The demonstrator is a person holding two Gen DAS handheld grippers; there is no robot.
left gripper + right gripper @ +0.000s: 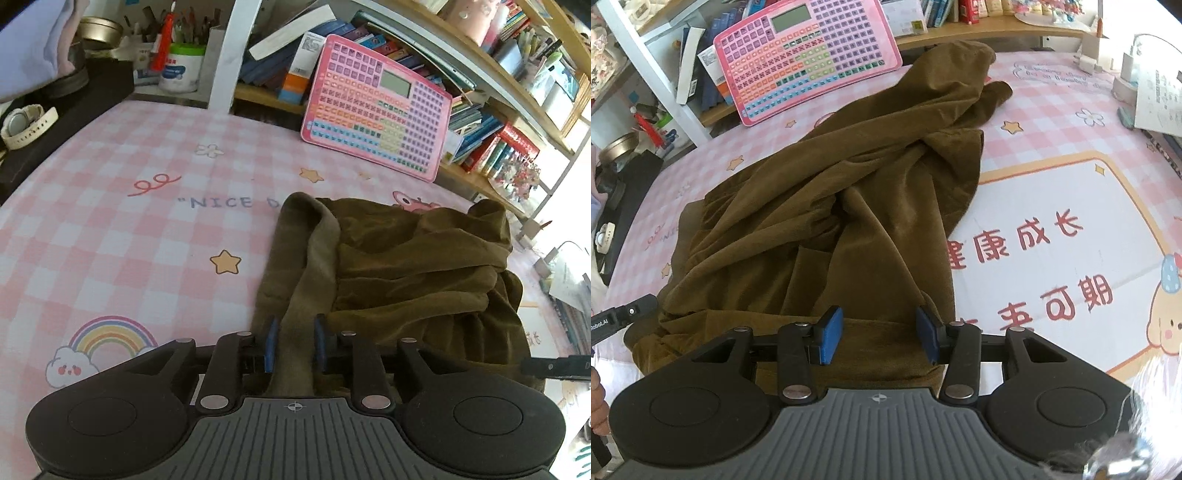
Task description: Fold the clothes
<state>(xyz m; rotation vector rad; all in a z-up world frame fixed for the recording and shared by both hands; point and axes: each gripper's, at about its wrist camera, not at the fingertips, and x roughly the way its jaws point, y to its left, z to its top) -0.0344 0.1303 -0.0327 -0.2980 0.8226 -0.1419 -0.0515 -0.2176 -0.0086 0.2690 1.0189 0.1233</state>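
olive-brown garment (pixel 849 206): soft matt cloth, velvety nap, creased | pink checked table cover (pixel 122 236): smooth printed surface, faint sheen | pink keyboard toy (pixel 376 107), upper centre: glossy plastic | left gripper (pixel 295 345): matt black plastic, blue pads, metal rivets | shelves (pixel 476 181), right: pale wood

Readable print on the checked cloth

The pink checked cloth (pixel 110 229) on the worktop reads "NICE D…" mid-frame; large red Chinese characters (pixel 1034 258) appear upside down at right.
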